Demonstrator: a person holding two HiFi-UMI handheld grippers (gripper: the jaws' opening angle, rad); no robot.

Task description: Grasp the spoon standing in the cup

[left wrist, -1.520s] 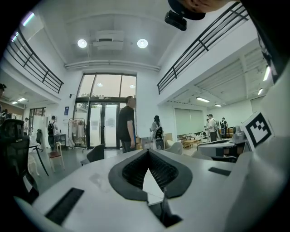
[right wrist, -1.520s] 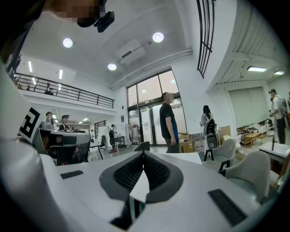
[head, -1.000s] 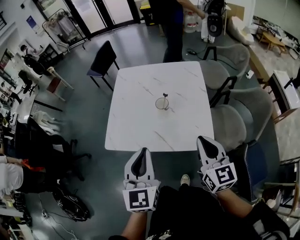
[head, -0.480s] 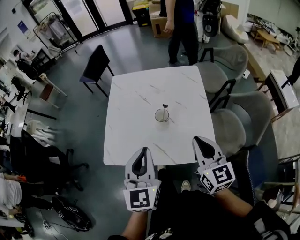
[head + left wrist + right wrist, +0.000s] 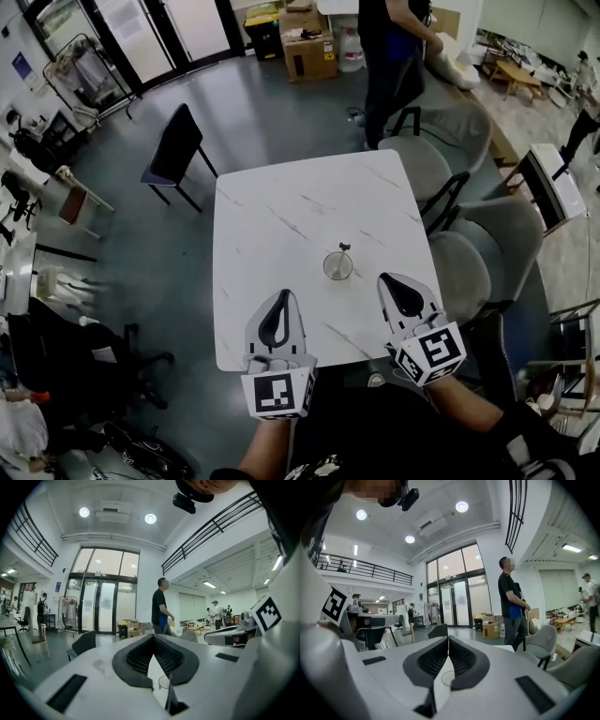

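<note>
A clear glass cup (image 5: pixel 337 266) stands near the middle of the white marble table (image 5: pixel 272 225), with a dark spoon (image 5: pixel 344 248) upright in it. My left gripper (image 5: pixel 284 294) hovers over the table's near edge, left of the cup and short of it, jaws shut and empty. My right gripper (image 5: pixel 386 278) is just right of the cup, also shut on nothing. In the left gripper view the cup (image 5: pixel 164 682) shows low between the shut jaws of the left gripper (image 5: pixel 153 635). In the right gripper view the cup's rim (image 5: pixel 449 678) peeks below the closed tips of the right gripper (image 5: pixel 448 638).
Grey armchairs (image 5: pixel 427 164) (image 5: pixel 466 272) line the table's right side. A black chair (image 5: pixel 173 145) stands off its far left corner. A person (image 5: pixel 394 52) stands beyond the far right corner, near a cardboard box (image 5: pixel 310 57).
Both grippers have come forward from short of the table to over its near edge, closer to the cup. The person in the background has walked to the right.
</note>
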